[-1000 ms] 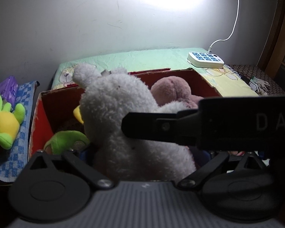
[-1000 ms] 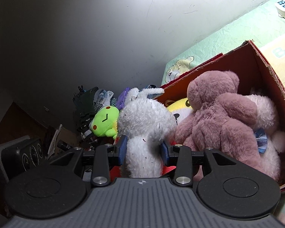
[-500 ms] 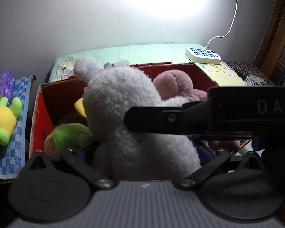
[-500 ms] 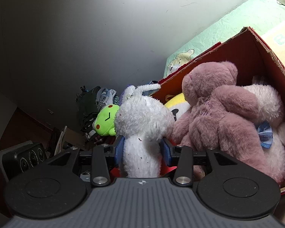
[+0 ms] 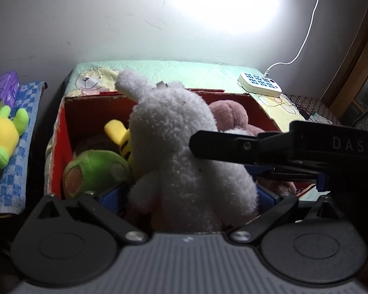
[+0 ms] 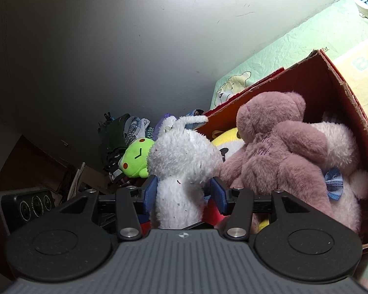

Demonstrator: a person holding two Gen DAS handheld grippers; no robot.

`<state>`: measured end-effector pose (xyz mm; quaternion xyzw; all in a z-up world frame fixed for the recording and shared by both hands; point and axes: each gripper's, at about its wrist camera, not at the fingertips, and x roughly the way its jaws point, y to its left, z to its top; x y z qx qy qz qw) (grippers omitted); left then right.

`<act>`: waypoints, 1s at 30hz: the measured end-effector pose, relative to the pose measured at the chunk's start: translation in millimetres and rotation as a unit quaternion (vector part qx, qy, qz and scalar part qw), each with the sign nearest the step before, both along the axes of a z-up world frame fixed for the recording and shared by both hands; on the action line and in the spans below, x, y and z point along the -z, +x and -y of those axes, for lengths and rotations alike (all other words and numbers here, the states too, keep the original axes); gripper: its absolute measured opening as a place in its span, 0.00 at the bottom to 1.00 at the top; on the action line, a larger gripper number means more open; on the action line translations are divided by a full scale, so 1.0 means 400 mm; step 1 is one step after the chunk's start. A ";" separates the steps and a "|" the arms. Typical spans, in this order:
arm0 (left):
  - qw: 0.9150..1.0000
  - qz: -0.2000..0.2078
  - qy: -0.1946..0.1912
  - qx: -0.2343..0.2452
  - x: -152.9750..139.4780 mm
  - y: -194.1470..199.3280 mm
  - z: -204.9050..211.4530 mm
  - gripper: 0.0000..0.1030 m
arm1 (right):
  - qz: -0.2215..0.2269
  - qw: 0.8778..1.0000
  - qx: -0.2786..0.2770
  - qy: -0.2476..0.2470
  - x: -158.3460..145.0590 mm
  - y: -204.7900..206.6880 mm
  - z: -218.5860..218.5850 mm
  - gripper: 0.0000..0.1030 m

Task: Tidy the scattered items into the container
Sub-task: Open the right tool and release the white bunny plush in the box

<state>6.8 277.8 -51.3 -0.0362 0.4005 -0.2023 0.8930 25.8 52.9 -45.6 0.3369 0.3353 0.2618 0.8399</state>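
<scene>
A red cardboard box (image 5: 68,132) is sitting on a bed with a pale green sheet (image 5: 184,73), and it is crowded with soft toys. A white plush rabbit (image 5: 184,152) is standing upright at the near edge of the box, its long ear (image 5: 132,83) sticking up above the far wall. Behind it in the box, a mauve teddy bear (image 6: 277,152) is leaning over a pale pink plush with a blue bow (image 6: 333,183). A yellow striped plush (image 5: 121,139) and a green round plush (image 5: 95,169) are lying on the left side of the box, partly under the rabbit.

The right gripper (image 6: 184,193) is reaching across the rabbit's lower body. Its jaws are opening, and the blue pads (image 6: 151,191) are standing just off the fur on both sides, with the rabbit between them but no longer pinched. The left gripper (image 5: 191,196) is standing at its widest, its blue pads (image 5: 111,196) flanking the rabbit's base without pressing it; the rabbit is filling the whole gap between them.

Outside the box, a green frog toy (image 5: 2,127) is lying on a blue checked towel (image 5: 14,178) to the left, near a purple packet (image 5: 7,85). A white power strip (image 5: 258,84) with its cable is resting on the bed beyond the box.
</scene>
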 end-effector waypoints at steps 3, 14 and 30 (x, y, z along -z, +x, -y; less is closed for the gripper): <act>1.000 0.001 -0.003 -0.005 -0.010 -0.005 -0.006 0.99 | 0.009 1.000 0.004 -0.016 -0.013 -0.013 0.002 0.51; 0.999 0.009 0.010 -0.040 -0.051 -0.050 0.004 0.99 | 0.004 0.997 0.029 -0.075 -0.048 -0.074 0.019 0.51; 0.988 0.031 0.099 -0.117 -0.092 -0.134 0.080 0.99 | 0.007 0.993 0.050 -0.106 -0.063 -0.136 0.079 0.51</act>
